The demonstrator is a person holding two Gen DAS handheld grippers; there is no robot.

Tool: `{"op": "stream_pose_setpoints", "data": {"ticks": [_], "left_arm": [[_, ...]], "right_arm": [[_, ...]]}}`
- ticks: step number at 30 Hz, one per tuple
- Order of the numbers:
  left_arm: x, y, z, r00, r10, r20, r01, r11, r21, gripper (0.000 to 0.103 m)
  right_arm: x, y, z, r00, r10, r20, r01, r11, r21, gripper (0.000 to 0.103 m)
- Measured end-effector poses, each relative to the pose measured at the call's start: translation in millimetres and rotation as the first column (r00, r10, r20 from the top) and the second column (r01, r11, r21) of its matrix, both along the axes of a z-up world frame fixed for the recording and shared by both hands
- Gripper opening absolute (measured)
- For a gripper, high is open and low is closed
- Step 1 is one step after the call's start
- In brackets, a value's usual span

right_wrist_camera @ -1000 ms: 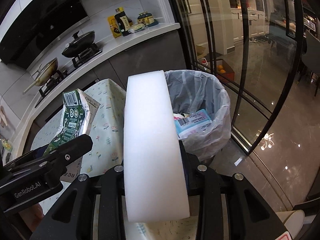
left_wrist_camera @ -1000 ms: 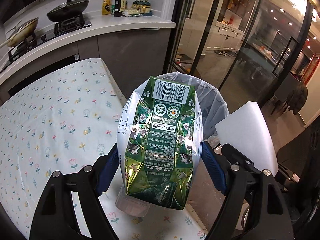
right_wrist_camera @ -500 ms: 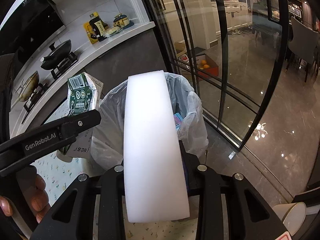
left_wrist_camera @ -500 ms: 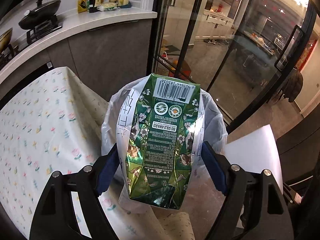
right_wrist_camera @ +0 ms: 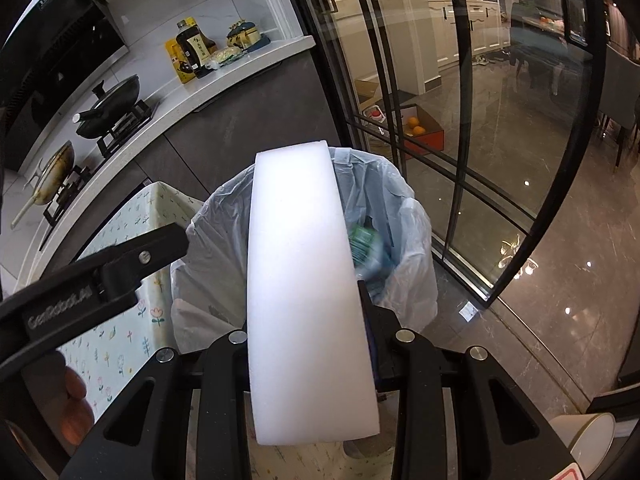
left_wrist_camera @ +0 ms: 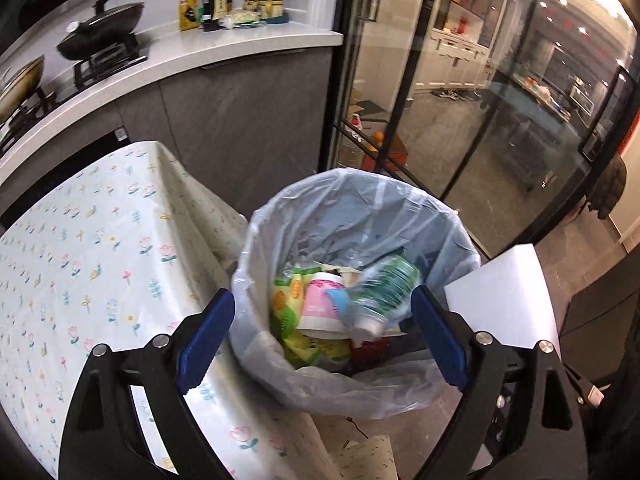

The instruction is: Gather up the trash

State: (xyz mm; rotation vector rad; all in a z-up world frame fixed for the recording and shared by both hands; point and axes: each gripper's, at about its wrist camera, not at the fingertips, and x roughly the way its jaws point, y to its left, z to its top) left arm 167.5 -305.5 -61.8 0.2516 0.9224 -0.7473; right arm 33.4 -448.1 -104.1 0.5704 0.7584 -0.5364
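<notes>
Left gripper (left_wrist_camera: 322,330) hangs over the bin (left_wrist_camera: 448,220) with its jaws spread wide and nothing between them; they've just been opening, and the green carton (left_wrist_camera: 384,284) is down inside the bin, motion-blurred so you can't read any of it. Under it there's a pink-and-white cup (left_wrist_camera: 320,304) and some yellow-green wrappers (left_wrist_camera: 288,300), half buried; whatever's red below them is too dark to make out. The white liner (left_wrist_camera: 348,216) droops over the rim and hides the bin's own wall.

Right gripper (right_wrist_camera: 308,344) is clamped on a white foam slab (right_wrist_camera: 304,280) standing on edge; the slab fills the middle of the right wrist view and covers most of the bin's mouth, so only a smeared green bit of the carton peeks out on its right side. The pads themselves are mostly hidden behind the foam.

Worktop (left_wrist_camera: 80,248) with the flowery cloth sits just beside the bin on the left; its near part is cut off by the gripper arms. A few fingers (right_wrist_camera: 74,388) show at the lower left edge, the rest out of frame.
</notes>
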Motion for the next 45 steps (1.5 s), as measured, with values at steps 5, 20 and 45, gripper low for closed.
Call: {"op": "stream_pose_setpoints", "data": {"ticks": [5,20,45], "left_arm": [[9,14,2,0.999,0.042,-0.005,-0.042,0.999,-0.004,0.086],[14,48,13,0.995,0.100,-0.004,-0.100,0.995,-0.028,0.088],[-33,142,40,0.984,0.174,0.044,-0.171,0.983,-0.064,0.092]], "right_arm": [[15,3,4,1.000,0.003,0.002,-0.002,1.000,-0.025,0.047],[15,27,26,1.000,0.007,0.019,-0.006,0.997,-0.081,0.071],[-31,110,56,0.992,0.113,-0.052,-0.119,0.985,-0.125,0.096]]}}
